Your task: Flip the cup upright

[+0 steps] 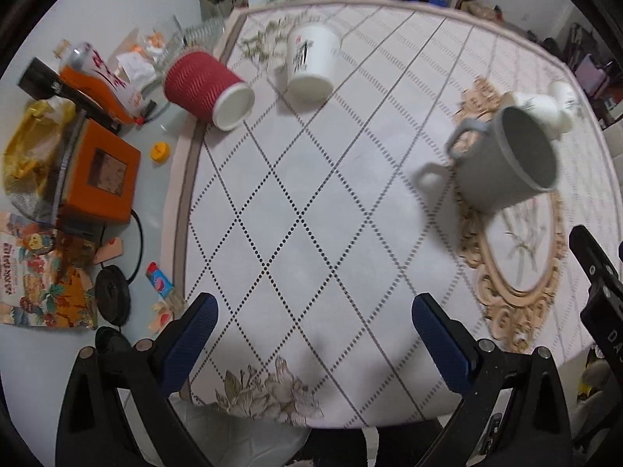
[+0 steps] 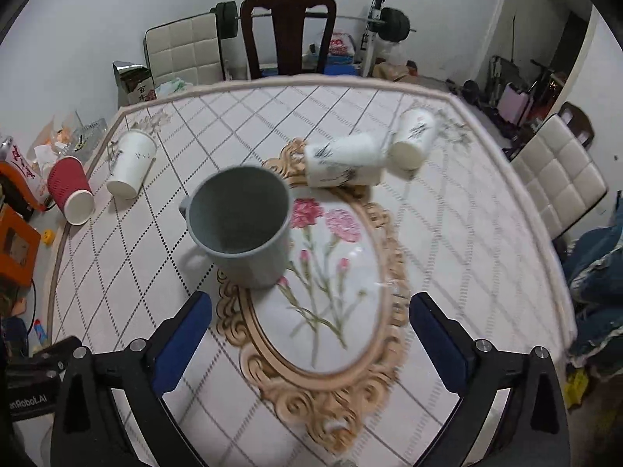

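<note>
Right hand-held gripper (image 2: pixel 310 319) and left hand-held gripper (image 1: pixel 314 321) both spread, holding nothing. Grey mug (image 2: pixel 243 225) stands upright just beyond. Red cup (image 2: pixel 71 190) and white cups lie tipped far left; a careless nudge risks rolling them off the surface (image 2: pixel 447 233).

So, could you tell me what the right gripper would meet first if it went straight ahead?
Probably the floral placemat on the table; the right gripper, jaws open, points down at it. The grey mug stands left of that line.

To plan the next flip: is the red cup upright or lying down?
Lying down. The red cup rests on its side, its white open mouth facing sideways across the table.
</note>
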